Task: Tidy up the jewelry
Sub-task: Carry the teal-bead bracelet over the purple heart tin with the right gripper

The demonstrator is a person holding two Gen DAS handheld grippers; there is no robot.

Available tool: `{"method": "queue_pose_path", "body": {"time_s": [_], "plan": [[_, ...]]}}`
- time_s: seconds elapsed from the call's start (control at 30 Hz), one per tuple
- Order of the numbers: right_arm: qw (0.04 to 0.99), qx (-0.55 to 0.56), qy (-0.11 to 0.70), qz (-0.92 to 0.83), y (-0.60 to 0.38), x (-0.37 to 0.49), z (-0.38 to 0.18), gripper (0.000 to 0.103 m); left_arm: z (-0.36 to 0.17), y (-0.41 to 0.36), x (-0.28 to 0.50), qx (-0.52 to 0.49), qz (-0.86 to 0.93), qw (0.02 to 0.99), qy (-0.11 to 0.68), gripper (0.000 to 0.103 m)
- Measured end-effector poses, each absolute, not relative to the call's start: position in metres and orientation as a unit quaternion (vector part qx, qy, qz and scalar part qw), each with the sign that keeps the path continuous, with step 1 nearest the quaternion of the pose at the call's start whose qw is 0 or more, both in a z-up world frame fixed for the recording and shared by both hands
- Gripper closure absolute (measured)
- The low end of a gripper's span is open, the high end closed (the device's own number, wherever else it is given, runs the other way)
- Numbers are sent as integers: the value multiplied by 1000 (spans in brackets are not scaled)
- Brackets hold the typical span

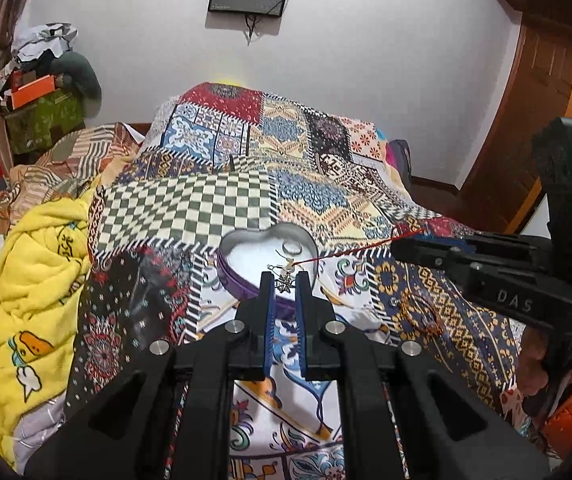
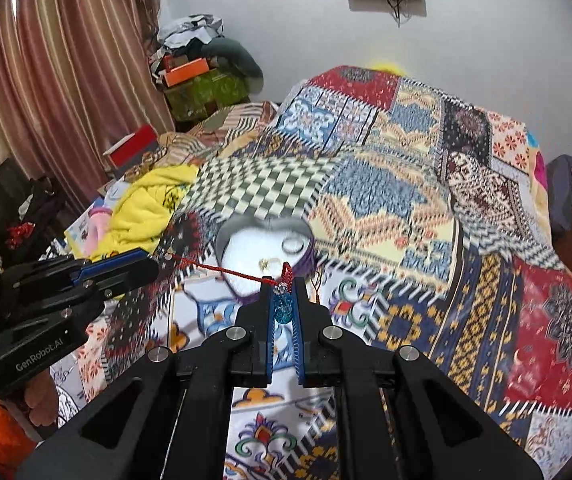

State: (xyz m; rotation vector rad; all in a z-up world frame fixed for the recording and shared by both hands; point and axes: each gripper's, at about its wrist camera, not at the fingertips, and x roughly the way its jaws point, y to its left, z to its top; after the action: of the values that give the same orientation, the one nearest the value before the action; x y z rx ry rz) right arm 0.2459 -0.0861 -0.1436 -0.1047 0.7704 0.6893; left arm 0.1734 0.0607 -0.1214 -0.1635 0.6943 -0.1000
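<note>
Left wrist view has the red cord stretched tight between the two sets of tongs, right above the heart-shaped tin sitting on the patchwork bedspread. So the left tongs are narrow and pinching the small silver charm end of it, while the right tongs are also narrow and clamped on the blue glass bead with the red knot sticking out just past the tips. My guess is the step here is lowering the whole necklace into the tin, which already has a ring and what looks like a small gold piece inside. To do it well I'd bring both ends in over the white lining first so the cord goes slack, then let one end go before the other, otherwise the taut string will probably just drape across the rim and slide off. Tin edge is low but the cord could snag on it, and the tin sits on soft bedding so a bump might tip it. There's another piece, a brownish beaded bracelet, lying on the bedspread well to the right of the tin. Plenty of open bed around the tin; the yellow blanket bunched on the left is the only clutter close by.
</note>
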Motion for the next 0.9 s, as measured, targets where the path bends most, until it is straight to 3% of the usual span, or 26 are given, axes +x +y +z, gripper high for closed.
{"method": "queue_pose_path", "body": {"time_s": [0.47, 0.9], "plan": [[866, -59, 364, 337, -54, 275, -141, 96, -132, 73, 209, -77, -19, 938, 336, 95], [831, -68, 420, 357, -17, 303, -183, 96, -161, 95, 245, -106, -27, 924, 368, 95]]}}
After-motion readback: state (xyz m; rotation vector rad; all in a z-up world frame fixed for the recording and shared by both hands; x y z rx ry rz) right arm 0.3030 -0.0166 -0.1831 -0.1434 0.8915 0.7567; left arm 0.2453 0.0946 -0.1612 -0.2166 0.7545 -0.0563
